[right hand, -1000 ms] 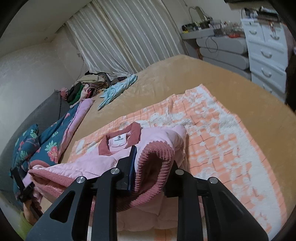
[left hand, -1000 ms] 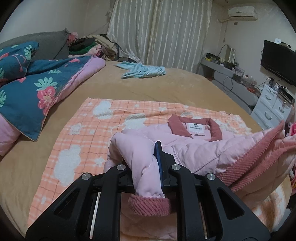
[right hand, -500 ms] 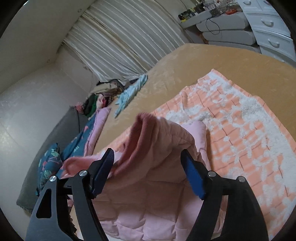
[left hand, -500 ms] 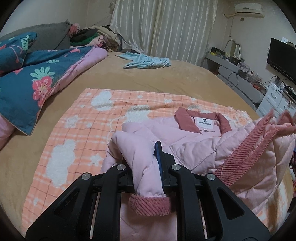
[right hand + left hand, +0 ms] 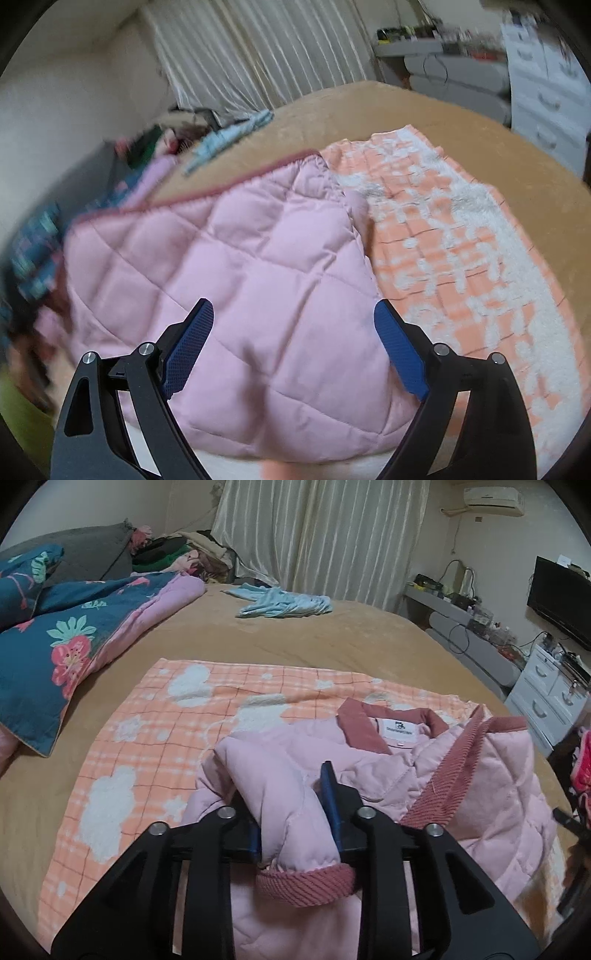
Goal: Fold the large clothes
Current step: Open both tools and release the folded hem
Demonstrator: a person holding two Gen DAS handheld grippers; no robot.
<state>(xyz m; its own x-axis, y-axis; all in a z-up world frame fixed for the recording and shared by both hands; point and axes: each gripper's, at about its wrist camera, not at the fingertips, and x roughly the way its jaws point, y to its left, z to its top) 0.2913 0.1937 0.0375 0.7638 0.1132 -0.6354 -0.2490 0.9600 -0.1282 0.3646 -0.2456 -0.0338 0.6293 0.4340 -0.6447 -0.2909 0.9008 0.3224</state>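
Observation:
A pink quilted jacket (image 5: 461, 786) with dark pink ribbed trim lies on an orange checked blanket (image 5: 155, 716) on the bed. My left gripper (image 5: 295, 812) is shut on a sleeve (image 5: 280, 812) of the jacket near its ribbed cuff (image 5: 303, 886). The collar and label (image 5: 399, 731) show behind it. In the right wrist view the jacket (image 5: 240, 288) lies folded over with its quilted side up. My right gripper (image 5: 293, 350) is open just above it, holding nothing.
A blue floral quilt (image 5: 62, 646) lies at the left of the tan bed (image 5: 295, 635). A light blue garment (image 5: 284, 605) lies at the far side. A clothes pile (image 5: 173, 554), white drawers (image 5: 546, 698) and a TV (image 5: 557, 598) border the bed.
My right gripper went from shut on the ribbed hem to open, dropping it. The jacket's lower part has fallen forward over the body. My left gripper still holds the sleeve.

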